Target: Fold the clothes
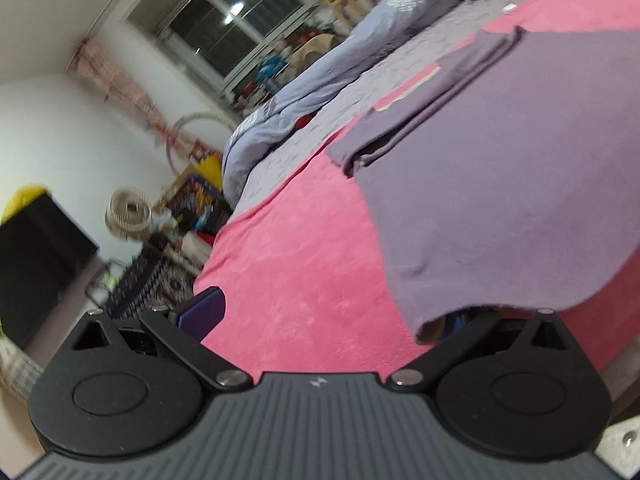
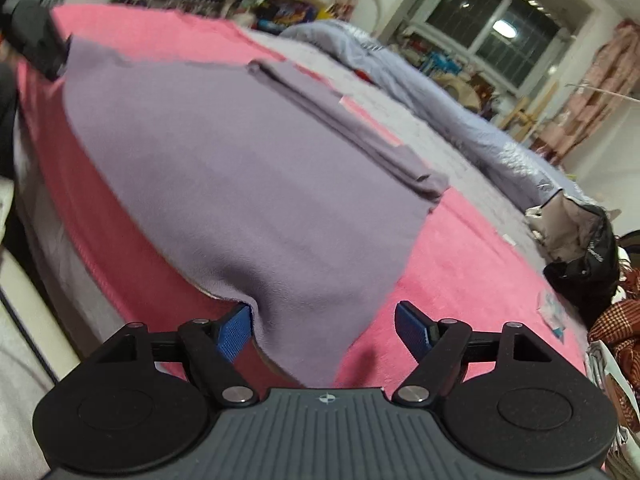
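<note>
From the left wrist view, the left tool (image 1: 324, 316) has its jaws spread wide. One blue pad (image 1: 202, 314) shows at the left; the other is hidden under the near hem of the purple garment (image 1: 500, 184), which drapes over that side. The garment lies spread on the pink blanket (image 1: 304, 264) covering the bed, with a folded sleeve (image 1: 432, 108) laid along its far edge. A small white logo on the tool body is too tiny to read. A light-blue quilt (image 1: 320, 80) carries a pale print, blurred beyond reading.

From the right wrist view, the right tool (image 2: 326, 326) also stands apart, and the garment's near corner hangs between its blue pads (image 2: 412, 324), touching the left one. No legible writing shows.
</note>
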